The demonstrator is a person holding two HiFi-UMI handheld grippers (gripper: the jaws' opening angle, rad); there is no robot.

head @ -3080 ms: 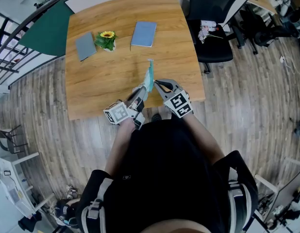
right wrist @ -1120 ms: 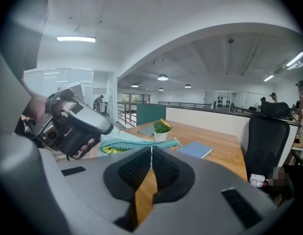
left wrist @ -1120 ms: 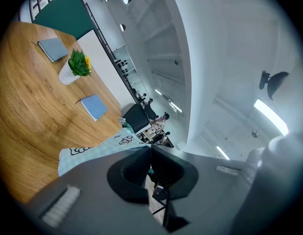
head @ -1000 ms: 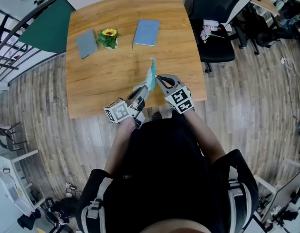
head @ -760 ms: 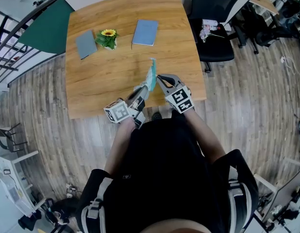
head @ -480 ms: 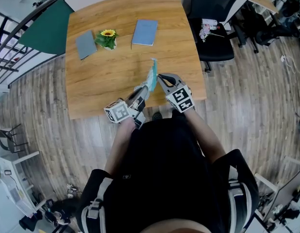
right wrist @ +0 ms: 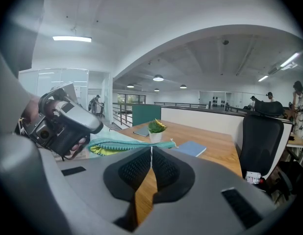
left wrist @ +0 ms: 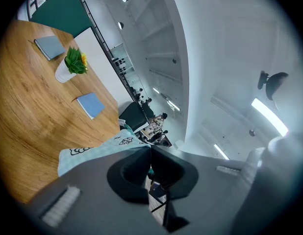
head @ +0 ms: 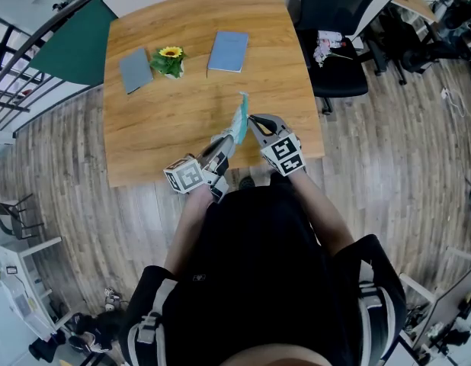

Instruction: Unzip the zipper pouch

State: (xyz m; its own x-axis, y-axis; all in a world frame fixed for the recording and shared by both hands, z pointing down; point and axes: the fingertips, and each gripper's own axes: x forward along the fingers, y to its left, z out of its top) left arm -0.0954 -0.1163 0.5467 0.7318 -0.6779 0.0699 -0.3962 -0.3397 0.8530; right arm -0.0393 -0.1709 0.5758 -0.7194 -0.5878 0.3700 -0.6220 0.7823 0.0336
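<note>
yellow pouch lining (right wrist: 99, 151) shows only from right claw (right wrist: 151, 150).

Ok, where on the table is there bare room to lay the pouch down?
Widest bare wood: near-left of the table, between the grey notebook, the front edge and the left tongs. Also the strip from the blue notebook to the right edge. Crowded: the far row round the flower pot, and front centre, where the right tongs also grip the pouch.
</note>
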